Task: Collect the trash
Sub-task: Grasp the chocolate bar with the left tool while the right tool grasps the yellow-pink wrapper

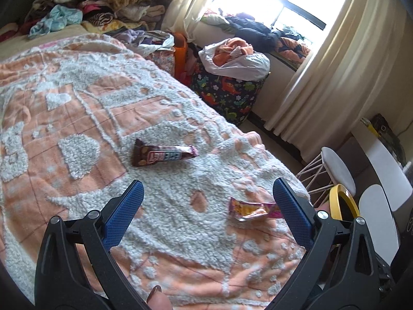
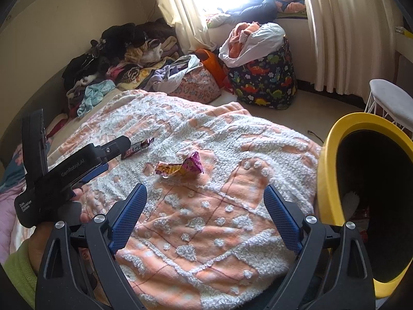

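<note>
A brown and pink candy bar wrapper lies flat on the orange and white blanket. A crumpled pink and yellow wrapper lies nearer the bed's edge. My left gripper hovers open above the blanket, the crumpled wrapper just inside its right finger. It also shows in the right wrist view as the left gripper, held in a hand beside the candy bar wrapper. My right gripper is open and empty, a little short of the crumpled wrapper. A yellow-rimmed bin stands at the bed's right side.
Piled clothes cover the bed's far end. A dinosaur-print basket with a white bag of laundry, an orange bag and a floral bag stand on the floor by the curtains. White stools stand near the bin.
</note>
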Action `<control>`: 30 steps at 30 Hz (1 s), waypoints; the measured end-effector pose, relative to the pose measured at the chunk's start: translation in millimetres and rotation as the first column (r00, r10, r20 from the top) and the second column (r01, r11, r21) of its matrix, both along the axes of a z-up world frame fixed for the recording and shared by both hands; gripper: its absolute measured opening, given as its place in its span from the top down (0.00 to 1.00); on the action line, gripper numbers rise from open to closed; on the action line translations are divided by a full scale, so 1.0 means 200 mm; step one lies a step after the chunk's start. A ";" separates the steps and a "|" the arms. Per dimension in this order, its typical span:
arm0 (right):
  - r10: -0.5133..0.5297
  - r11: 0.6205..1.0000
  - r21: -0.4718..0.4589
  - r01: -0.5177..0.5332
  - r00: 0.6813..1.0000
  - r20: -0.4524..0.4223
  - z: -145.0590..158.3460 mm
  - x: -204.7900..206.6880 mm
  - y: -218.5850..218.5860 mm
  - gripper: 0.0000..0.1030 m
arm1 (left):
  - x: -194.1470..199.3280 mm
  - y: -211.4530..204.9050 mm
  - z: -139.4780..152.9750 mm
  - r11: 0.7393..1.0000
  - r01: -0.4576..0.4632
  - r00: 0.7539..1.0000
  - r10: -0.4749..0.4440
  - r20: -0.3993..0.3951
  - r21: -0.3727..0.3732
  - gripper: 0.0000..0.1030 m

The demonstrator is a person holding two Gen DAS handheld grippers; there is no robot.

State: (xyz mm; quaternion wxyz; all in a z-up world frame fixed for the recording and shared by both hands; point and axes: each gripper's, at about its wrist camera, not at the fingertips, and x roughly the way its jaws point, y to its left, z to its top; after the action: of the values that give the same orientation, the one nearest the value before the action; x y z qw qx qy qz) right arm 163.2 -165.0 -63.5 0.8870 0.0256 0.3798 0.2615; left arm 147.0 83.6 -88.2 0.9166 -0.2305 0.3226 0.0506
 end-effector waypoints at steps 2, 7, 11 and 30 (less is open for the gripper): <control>0.006 1.000 -0.005 -0.006 1.000 -0.008 -0.02 0.01 0.02 0.14 | 0.01 0.02 -0.02 1.000 -0.011 1.000 0.011 -0.011 -0.010 0.11; 0.011 1.000 -0.010 -0.012 0.999 -0.036 -0.09 0.06 0.07 0.14 | 0.03 0.09 -0.08 0.998 -0.044 0.999 0.043 -0.031 -0.045 0.11; 0.017 1.000 -0.009 -0.018 0.998 -0.062 -0.14 0.10 0.10 0.14 | 0.06 0.14 -0.12 0.995 -0.069 0.997 0.065 -0.051 -0.074 0.13; 0.032 0.997 0.072 -0.021 0.987 -0.159 -0.25 0.32 0.20 0.18 | 0.23 0.23 -0.19 0.981 -0.121 0.992 0.116 -0.045 -0.148 0.27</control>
State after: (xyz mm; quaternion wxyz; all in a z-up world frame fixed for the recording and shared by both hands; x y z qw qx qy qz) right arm 226.7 -124.9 -113.1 0.8485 0.0728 0.4408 0.2837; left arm 193.0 129.6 -127.0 0.8860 -0.3169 0.3277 0.0849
